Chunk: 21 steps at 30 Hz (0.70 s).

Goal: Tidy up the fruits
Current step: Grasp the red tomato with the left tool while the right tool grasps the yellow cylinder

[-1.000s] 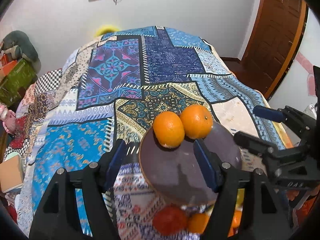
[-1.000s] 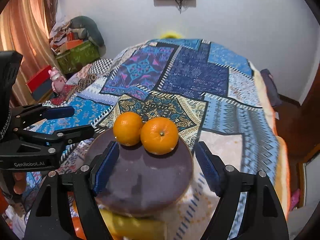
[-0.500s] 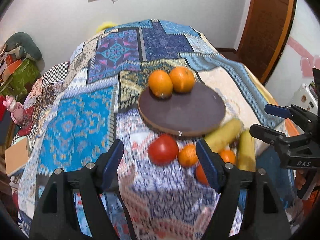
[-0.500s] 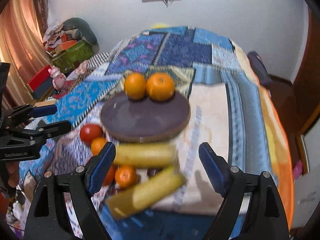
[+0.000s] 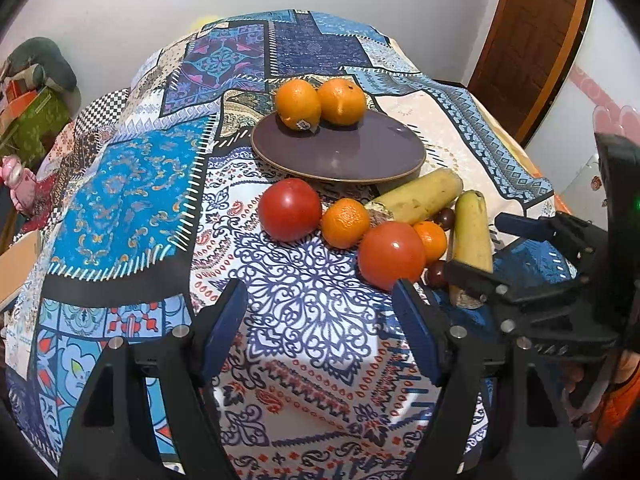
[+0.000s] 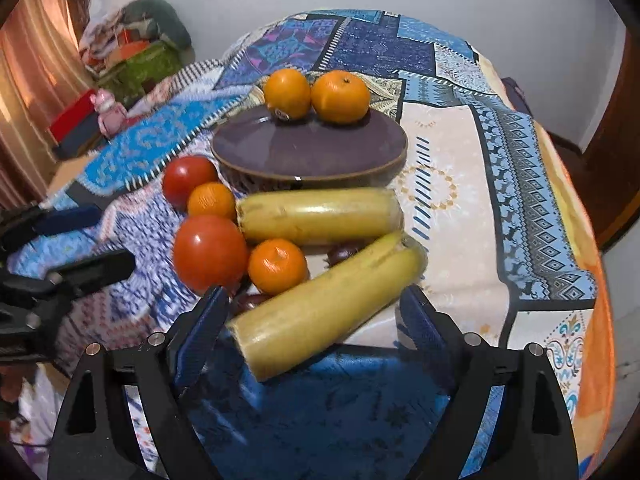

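A dark purple plate [image 5: 360, 156] [image 6: 320, 148] on the patterned bedspread holds two oranges [image 5: 298, 104] [image 6: 340, 96] at its far edge. In front of it lie two red tomatoes [image 5: 290, 210] [image 6: 210, 252], two small oranges [image 5: 345, 222] [image 6: 277, 266], two yellow bananas [image 5: 420, 196] [image 6: 324, 308] and small dark fruits [image 5: 444, 218]. My left gripper [image 5: 320, 330] is open and empty, near the closer tomato [image 5: 391, 255]. My right gripper [image 6: 312, 326] is open and empty, its jaws on either side of the near banana's end.
The patchwork bedspread [image 5: 140, 200] covers the whole surface and drops off at the near and right edges [image 6: 592, 280]. Clutter and a pink toy [image 6: 106, 110] lie at the left wall. A wooden door [image 5: 532, 40] stands at the right.
Both grippers have pulled back and risen from over the plate. The loose fruit in front of the plate has come into full view. Both stay open.
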Each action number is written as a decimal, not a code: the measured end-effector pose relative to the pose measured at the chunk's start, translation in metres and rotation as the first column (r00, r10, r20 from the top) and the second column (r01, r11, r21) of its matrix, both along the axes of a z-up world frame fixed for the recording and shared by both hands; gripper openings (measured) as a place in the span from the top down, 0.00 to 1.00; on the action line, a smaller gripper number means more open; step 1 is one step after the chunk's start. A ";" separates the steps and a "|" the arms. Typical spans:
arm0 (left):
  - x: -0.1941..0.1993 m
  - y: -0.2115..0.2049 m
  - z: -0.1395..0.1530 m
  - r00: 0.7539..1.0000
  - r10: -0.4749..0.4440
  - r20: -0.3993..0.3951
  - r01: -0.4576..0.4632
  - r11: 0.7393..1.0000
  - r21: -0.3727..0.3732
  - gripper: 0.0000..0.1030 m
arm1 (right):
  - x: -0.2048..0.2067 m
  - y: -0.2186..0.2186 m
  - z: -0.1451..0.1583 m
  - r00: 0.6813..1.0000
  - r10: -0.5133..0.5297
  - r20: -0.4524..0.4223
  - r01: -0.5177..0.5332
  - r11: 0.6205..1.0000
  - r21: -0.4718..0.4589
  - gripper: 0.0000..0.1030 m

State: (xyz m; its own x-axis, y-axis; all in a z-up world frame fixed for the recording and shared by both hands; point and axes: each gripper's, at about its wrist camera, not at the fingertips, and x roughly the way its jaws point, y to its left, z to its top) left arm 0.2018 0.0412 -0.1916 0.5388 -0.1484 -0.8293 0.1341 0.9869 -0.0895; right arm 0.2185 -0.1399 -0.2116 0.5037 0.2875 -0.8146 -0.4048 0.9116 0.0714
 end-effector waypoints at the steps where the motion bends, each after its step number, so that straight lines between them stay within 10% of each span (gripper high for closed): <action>1: 0.000 -0.002 0.000 1.000 -0.001 0.000 0.001 1.000 0.002 0.28 | -0.003 -0.001 -0.001 1.000 0.000 0.001 0.000 1.000 0.001 0.17; 12: 0.013 -0.030 -0.006 0.999 -0.032 -0.022 0.032 0.999 -0.027 0.28 | -0.019 -0.054 0.008 0.997 -0.071 0.010 0.070 0.997 0.028 0.19; 17: 0.025 -0.041 -0.012 0.999 -0.024 -0.031 0.023 0.999 -0.030 0.28 | -0.012 -0.077 0.000 0.992 -0.125 -0.025 0.124 0.992 -0.010 0.46; 21: 0.031 -0.046 -0.016 1.000 -0.010 -0.022 0.010 1.000 -0.021 0.28 | -0.010 -0.081 -0.002 0.989 -0.133 -0.068 0.138 0.988 0.075 0.48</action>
